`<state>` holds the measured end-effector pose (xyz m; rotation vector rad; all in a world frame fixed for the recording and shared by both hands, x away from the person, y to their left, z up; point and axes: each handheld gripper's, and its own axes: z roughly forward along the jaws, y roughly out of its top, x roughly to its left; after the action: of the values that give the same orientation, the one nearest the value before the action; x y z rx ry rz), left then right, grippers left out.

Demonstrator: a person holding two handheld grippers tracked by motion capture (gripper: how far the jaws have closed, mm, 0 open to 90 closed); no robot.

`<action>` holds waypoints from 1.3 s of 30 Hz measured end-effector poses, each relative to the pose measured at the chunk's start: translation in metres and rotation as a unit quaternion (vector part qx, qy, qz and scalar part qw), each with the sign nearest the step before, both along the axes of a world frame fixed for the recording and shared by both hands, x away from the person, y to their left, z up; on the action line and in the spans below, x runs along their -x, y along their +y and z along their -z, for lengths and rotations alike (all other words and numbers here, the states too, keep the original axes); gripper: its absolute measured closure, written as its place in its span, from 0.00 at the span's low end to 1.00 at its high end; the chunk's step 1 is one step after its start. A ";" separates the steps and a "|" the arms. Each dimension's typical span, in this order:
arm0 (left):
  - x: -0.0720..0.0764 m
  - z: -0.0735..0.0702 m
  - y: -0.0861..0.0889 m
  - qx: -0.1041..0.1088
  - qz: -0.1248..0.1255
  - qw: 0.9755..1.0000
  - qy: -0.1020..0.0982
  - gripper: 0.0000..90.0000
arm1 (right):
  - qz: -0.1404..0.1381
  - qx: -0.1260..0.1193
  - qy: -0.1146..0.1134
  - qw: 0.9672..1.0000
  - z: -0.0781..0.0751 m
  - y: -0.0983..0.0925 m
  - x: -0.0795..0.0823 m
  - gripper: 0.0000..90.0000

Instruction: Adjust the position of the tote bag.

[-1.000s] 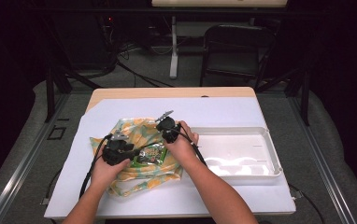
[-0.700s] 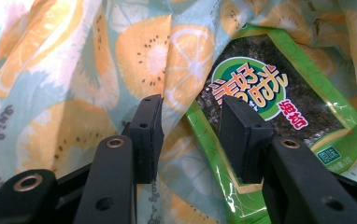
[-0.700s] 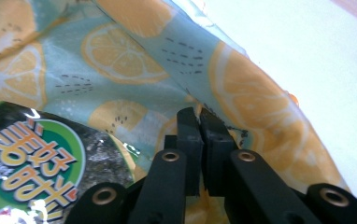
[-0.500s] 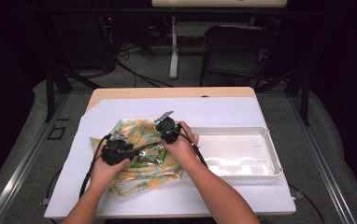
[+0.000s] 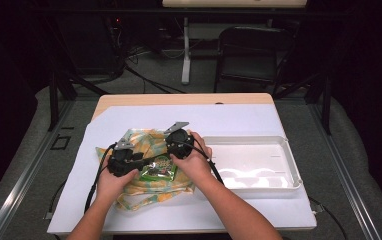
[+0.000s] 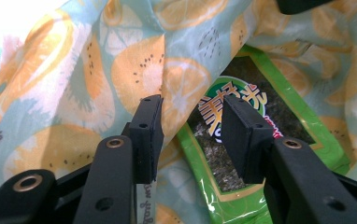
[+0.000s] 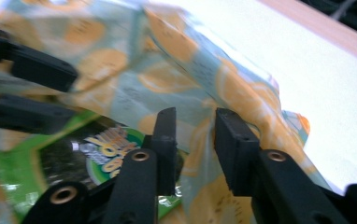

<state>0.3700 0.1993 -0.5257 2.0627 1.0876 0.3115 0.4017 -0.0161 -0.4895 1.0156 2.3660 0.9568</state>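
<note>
Two tools sit close together at the lower left of centre in the high view, both over a cloth bag (image 5: 146, 165) printed with orange slices. The left tool (image 5: 124, 161) is in the person's left hand (image 5: 111, 182); the right tool (image 5: 180, 142) is in the right hand (image 5: 196, 162). Against the frames from a second and half a second ago, little has shifted — the hands, the bag and the tray lie in much the same places, and the right tool looks perhaps slightly lower on the cloth.

In the left gripper view the left tool (image 6: 190, 135) has its jaws apart, with a fold of the bag (image 6: 97, 84) running between them and a green snack packet (image 6: 242, 140) just behind the right-hand jaw. Whether either pad touches the cloth cannot be told. The packet lies partly under the cloth, its printed face showing at the centre and lower right of that view.

In the right gripper view the right tool (image 7: 195, 144) also has its jaws apart, a ridge of the bag (image 7: 204, 84) rising in the gap. The picture is blurred. The packet (image 7: 74, 158) shows at the lower left — beside the left-hand jaw — and the other tool's black jaws cross the upper left.

The bag rests on a white sheet (image 5: 229, 120) that covers the table (image 5: 179, 99). A white tray (image 5: 289, 165) stands on the sheet at centre right, just beside the right hand.
</note>
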 end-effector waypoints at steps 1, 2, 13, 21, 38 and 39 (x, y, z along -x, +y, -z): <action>0.000 0.000 0.000 0.000 0.001 1.000 0.000 0.65 | -0.002 -0.006 -0.004 1.000 -0.002 -0.001 0.004 0.76; 0.001 -0.001 0.000 0.001 0.000 1.000 -0.001 0.65 | -0.005 -0.009 -0.011 1.000 -0.004 -0.002 0.008 0.76; 0.005 -0.002 -0.004 0.002 0.003 1.000 -0.003 0.64 | -0.030 -0.057 -0.029 0.998 -0.003 -0.008 0.057 0.75; 0.006 -0.001 -0.007 0.003 0.004 1.000 0.000 0.64 | -0.072 -0.035 0.021 0.997 0.023 -0.008 0.085 0.81; 0.010 0.003 -0.016 -0.005 0.018 1.000 0.007 0.58 | -0.084 -0.015 0.079 0.993 0.063 -0.016 0.099 0.85; 0.011 0.003 -0.017 -0.001 0.013 1.000 0.002 0.58 | -0.086 -0.014 0.081 0.993 0.063 -0.016 0.099 0.85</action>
<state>0.3588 0.1824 -0.5286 2.0776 1.0617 0.2950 0.3027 -0.0320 -0.5526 0.9432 2.6160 1.0045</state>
